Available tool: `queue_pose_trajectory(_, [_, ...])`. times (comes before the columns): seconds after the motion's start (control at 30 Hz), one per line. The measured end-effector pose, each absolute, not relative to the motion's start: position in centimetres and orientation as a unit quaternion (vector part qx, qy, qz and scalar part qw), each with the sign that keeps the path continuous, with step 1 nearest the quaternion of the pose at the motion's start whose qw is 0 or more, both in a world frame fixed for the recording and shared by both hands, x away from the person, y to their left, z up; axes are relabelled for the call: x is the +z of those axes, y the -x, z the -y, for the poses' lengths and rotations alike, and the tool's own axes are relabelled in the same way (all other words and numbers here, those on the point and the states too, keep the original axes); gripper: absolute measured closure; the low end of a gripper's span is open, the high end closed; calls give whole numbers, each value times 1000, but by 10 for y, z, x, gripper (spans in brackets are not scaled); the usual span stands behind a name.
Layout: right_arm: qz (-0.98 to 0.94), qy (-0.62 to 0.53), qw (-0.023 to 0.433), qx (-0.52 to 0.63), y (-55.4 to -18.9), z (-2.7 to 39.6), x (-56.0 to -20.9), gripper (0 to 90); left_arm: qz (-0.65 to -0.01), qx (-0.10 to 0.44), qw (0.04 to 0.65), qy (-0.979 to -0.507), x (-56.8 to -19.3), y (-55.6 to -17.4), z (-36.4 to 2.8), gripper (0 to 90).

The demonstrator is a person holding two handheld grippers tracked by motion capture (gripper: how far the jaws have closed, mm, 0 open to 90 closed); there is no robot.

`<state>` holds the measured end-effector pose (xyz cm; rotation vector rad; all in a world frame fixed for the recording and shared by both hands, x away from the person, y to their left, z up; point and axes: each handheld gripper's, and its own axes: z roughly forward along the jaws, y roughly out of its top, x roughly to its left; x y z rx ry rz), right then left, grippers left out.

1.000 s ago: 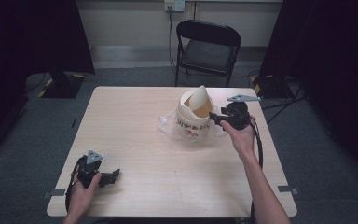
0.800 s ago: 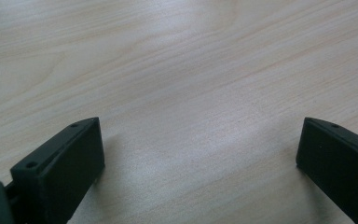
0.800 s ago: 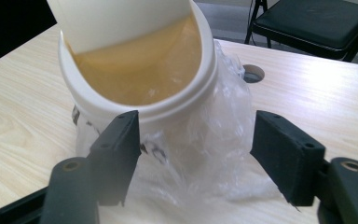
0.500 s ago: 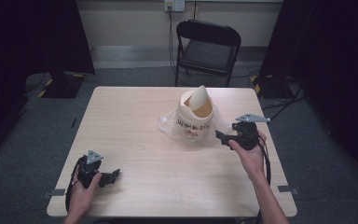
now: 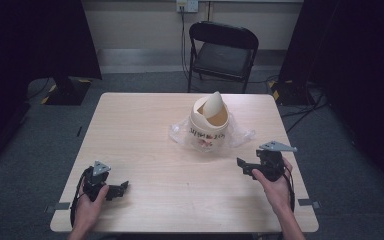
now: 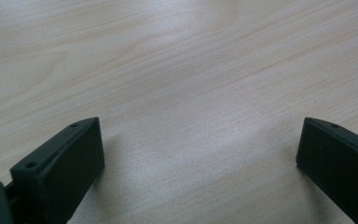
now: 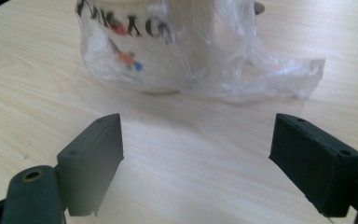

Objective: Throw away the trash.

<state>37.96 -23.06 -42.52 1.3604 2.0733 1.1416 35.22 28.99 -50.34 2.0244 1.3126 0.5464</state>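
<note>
1. At the near left corner of the pale wooden table [image 5: 145, 130], the person's left hand [image 5: 89, 200] reaches in from the bottom edge and holds the left gripper [image 5: 121, 188] low over the tabletop, its grey plate on top and its jaws aimed toward the table's middle.
2. In the left gripper view, the left gripper [image 6: 200, 163] has its two black jaws spread wide apart with bare wood grain between them; nothing is held.
3. A black cable [image 5: 75, 200] loops from this gripper beside the wrist; where it ends is cut off at the table's edge.
4. Near the middle of the table, toward the far side, stands a cream bucket-like container [image 5: 209, 126] with dark lettering on its side. A curved cream flap tilts up out of its mouth. Crumpled clear plastic [image 5: 240, 136] lies around its base.
5. The lettering is too small and too wrinkled over by plastic to read, and the inside of the container is not clear.
6. At the near right, the right hand [image 5: 275, 187] holds the right gripper [image 5: 242, 166] just above the table, jaws pointing left toward the container, near it but apart.
7. In the right gripper view, the right gripper [image 7: 196, 154] also has its jaws wide apart and empty. Beyond them sit the container [image 7: 135, 46], its top cut off, and the plastic [image 7: 279, 70].
8. Beyond the table stands a black folding chair [image 5: 223, 50].
</note>
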Motion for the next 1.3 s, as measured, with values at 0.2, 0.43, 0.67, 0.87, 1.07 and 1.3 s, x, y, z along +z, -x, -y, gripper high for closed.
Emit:
queue_pose_trajectory(0.2, [-748, -503, 195, 387, -367, 236, -451, 154, -502, 208, 329, -772, -504, -352, -290, 4])
queue_pose_trajectory(0.43, [-751, -512, 191, 371, -357, 239, -472, 152, -501, 209, 328, -773, -503, -352, -290, 4])
queue_pose_trajectory(0.67, [-755, -526, 192, 342, -360, 243, -485, 152, -502, 208, 329, -773, -504, -352, -290, 4])
queue_pose_trajectory(0.87, [-757, -531, 197, 325, -365, 242, -494, 145, -502, 208, 328, -773, -504, -352, -290, 4])
queue_pose_trajectory(1.07, [-754, -522, 234, 324, -363, 236, -500, 123, -502, 208, 329, -773, -504, -352, -290, 4])
queue_pose_trajectory(1.3, [-753, -522, 235, 325, -363, 236, -500, 124, -502, 208, 329, -773, -504, -352, -290, 4])
